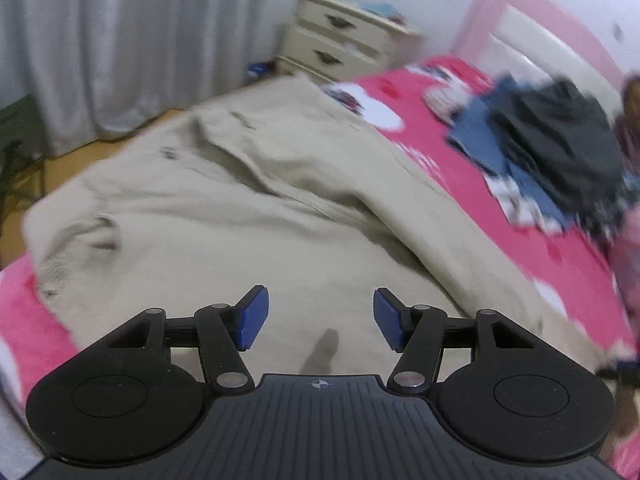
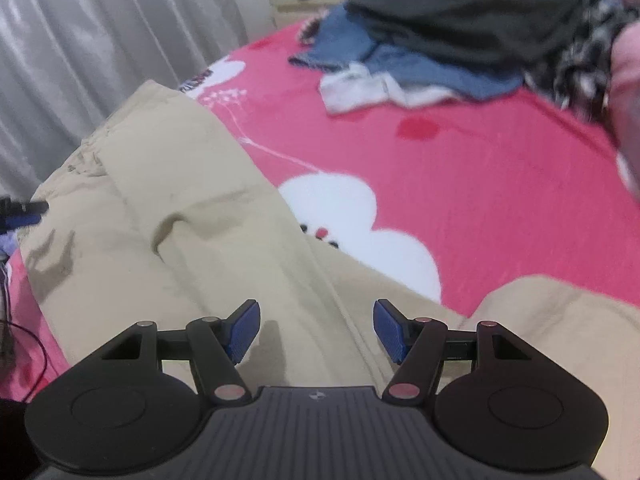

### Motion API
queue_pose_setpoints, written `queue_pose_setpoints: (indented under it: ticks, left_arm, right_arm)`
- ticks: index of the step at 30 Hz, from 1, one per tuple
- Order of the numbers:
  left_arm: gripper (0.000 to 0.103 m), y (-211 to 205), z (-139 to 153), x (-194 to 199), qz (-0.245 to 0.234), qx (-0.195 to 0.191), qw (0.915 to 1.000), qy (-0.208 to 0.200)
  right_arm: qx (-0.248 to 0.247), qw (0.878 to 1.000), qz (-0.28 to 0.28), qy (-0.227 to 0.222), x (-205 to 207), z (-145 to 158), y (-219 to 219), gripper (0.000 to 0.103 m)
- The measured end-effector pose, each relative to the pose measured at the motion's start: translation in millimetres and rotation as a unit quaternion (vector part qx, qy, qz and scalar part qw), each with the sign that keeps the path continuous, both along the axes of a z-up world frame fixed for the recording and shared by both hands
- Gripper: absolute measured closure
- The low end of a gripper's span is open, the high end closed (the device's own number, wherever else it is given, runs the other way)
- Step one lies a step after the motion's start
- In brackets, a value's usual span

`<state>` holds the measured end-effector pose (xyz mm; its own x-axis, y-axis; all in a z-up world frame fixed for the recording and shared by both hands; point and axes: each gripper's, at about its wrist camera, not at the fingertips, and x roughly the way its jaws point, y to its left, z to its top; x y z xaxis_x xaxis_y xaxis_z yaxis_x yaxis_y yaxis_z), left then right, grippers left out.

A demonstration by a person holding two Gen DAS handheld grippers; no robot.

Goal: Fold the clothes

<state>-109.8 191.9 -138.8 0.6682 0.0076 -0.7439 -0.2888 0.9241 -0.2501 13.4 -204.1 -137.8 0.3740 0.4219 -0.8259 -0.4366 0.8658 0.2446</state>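
Folding looks barely begun: the beige trousers [image 1: 248, 200] sprawl rumpled on the pink bed [image 1: 500, 216], clothes pile [image 1: 552, 148] unsorted at two o'clock, while left gripper [image 1: 320, 322] and right gripper [image 2: 316, 330] hover spread, empty.

Open pink bedspread [image 2: 500, 184] is left between the spread beige trousers [image 2: 168, 216] and the heaped clothes pile [image 2: 460, 20], by which the far side is blocked.

Both wrist cams low over the bed, facing forward.
Your left view looks along the beige trousers [image 1: 240, 200] toward the nightstand [image 1: 344, 36] — both share trousers, clothes pile [image 2: 460, 20].
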Motion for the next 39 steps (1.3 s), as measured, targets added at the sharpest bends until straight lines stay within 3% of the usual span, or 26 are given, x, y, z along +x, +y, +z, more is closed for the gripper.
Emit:
queue_pose_setpoints:
  ticks: [5,10,13,17,18,20,23,30,39]
  left_arm:
    - [0.045,-34,-11,5,-0.062,0.032,0.9975,0.006]
    - [0.045,-56,-19,9,-0.112,0.062,0.9918,0.002]
    - [0.044,-65,-25,12,-0.13,0.068,0.9892,0.005]
    - [0.044,-74,-36,15,-0.146,0.075,0.9863,0.015]
    - [0.044,-76,-39,16,-0.149,0.079,0.9854,0.019]
    - [0.044,-79,-45,17,-0.155,0.088,0.9835,0.028]
    - [0.044,-83,-54,16,-0.16,0.1,0.9814,0.036]
    - [0.039,-86,-62,13,-0.154,0.106,0.9819,0.027]
    - [0.038,-88,-62,16,-0.17,0.118,0.9779,0.028]
  right_arm:
    - [0.008,1.0,0.013,0.02,2,-8,1,0.066]
    - [-0.007,1.0,0.029,0.005,2,-4,7,0.065]
    - [-0.023,0.999,0.022,0.003,5,-9,12,0.049]
    - [-0.009,0.999,0.023,0.025,7,-21,16,0.051]
    - [-0.006,0.999,0.027,0.022,6,-21,17,0.055]
    - [-0.009,0.999,0.035,0.018,3,-18,20,0.089]
    - [-0.02,0.999,0.038,-0.016,-7,-5,21,0.099]
    - [-0.064,0.988,0.039,-0.132,-30,29,25,0.1]
    - [-0.183,0.954,0.06,-0.229,29,74,51,0.1]
